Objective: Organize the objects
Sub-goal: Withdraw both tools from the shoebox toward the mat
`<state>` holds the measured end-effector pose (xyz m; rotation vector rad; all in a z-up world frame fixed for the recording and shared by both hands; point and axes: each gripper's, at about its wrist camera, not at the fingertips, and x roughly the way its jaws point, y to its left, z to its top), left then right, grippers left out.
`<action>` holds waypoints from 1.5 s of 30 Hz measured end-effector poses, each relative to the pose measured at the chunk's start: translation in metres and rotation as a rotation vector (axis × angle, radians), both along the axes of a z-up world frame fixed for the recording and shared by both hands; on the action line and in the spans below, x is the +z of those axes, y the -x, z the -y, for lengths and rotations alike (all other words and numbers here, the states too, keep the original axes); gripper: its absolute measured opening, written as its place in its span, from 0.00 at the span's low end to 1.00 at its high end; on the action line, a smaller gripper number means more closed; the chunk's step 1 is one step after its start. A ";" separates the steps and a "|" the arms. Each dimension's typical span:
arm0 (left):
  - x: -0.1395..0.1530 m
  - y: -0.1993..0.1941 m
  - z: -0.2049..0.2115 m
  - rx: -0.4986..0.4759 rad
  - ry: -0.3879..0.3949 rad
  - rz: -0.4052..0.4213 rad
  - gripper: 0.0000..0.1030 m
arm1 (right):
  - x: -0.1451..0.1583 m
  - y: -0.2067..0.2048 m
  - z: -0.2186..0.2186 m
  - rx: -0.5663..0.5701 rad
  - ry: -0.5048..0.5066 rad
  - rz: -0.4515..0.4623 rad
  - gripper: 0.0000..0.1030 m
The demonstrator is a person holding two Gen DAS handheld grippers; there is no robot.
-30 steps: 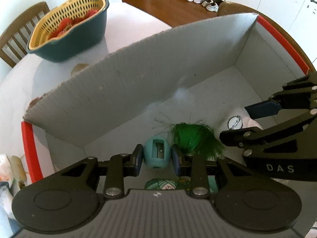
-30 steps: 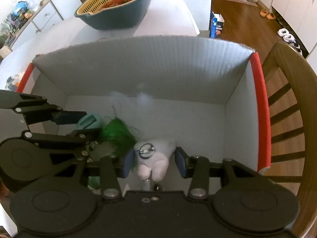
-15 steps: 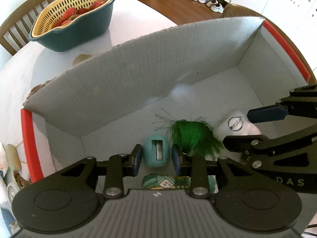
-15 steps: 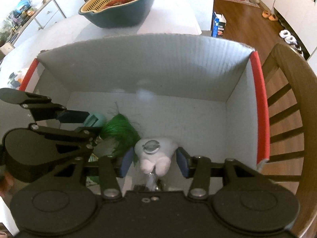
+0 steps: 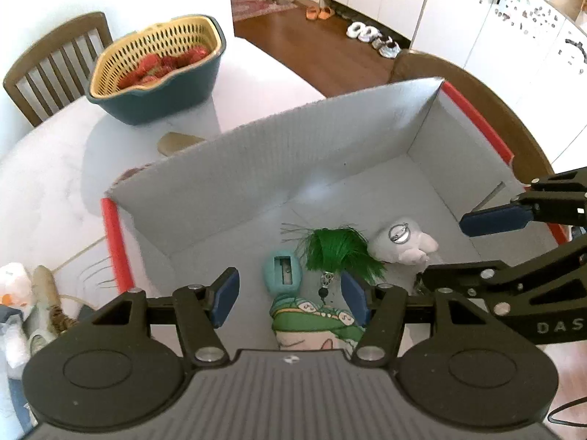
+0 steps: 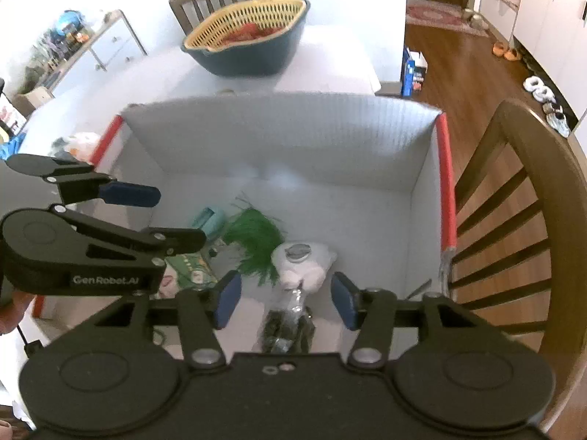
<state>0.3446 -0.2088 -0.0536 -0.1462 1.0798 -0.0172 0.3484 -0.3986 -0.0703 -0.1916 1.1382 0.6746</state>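
Both grippers hover over a grey cardboard box with red edges. My left gripper is opening, its blue pads wide apart and touching nothing. Below it on the box floor lie a teal egg-shaped sharpener, a green tuft and a green patterned pouch. My right gripper is also opening and holds nothing. The white plush tooth with a metal badge rests on the floor under it, clear of both pads. A dark wrapped item lies nearer.
A teal basket with a yellow liner and red items stands on the white table beyond the box. A wooden chair presses against the box's right side. Loose clutter lies left of the box, a tan object behind it.
Both grippers have risen and widened their jaws. The sharpener has left the left pads and the plush tooth the right pads; both now lie on the box floor.
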 end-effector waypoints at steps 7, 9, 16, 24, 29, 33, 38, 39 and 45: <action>0.024 0.027 -0.006 0.010 0.050 0.067 0.59 | 0.026 0.026 0.006 0.035 -0.040 0.091 0.61; 0.029 0.035 -0.008 0.010 0.059 0.078 0.59 | 0.035 0.032 0.009 0.038 -0.055 0.107 0.65; 0.051 0.069 -0.020 0.029 0.074 0.154 0.71 | 0.056 0.058 0.006 0.034 -0.108 0.157 0.77; 0.073 0.105 -0.043 0.052 0.060 0.234 0.81 | 0.071 0.091 -0.005 -0.003 -0.159 0.222 0.89; 0.079 0.128 -0.056 0.049 0.058 0.276 0.81 | 0.077 0.109 -0.015 -0.051 -0.193 0.234 0.96; 0.081 0.148 -0.071 0.045 0.086 0.310 0.81 | 0.083 0.125 -0.024 -0.091 -0.215 0.251 0.99; 0.085 0.169 -0.095 0.079 0.135 0.342 0.93 | 0.087 0.143 -0.040 -0.127 -0.229 0.254 0.99; 0.085 0.173 -0.100 0.084 0.142 0.348 0.93 | 0.088 0.146 -0.043 -0.131 -0.233 0.254 0.99; 0.086 0.196 -0.128 0.106 0.144 0.375 1.00 | 0.092 0.168 -0.068 -0.148 -0.242 0.264 0.99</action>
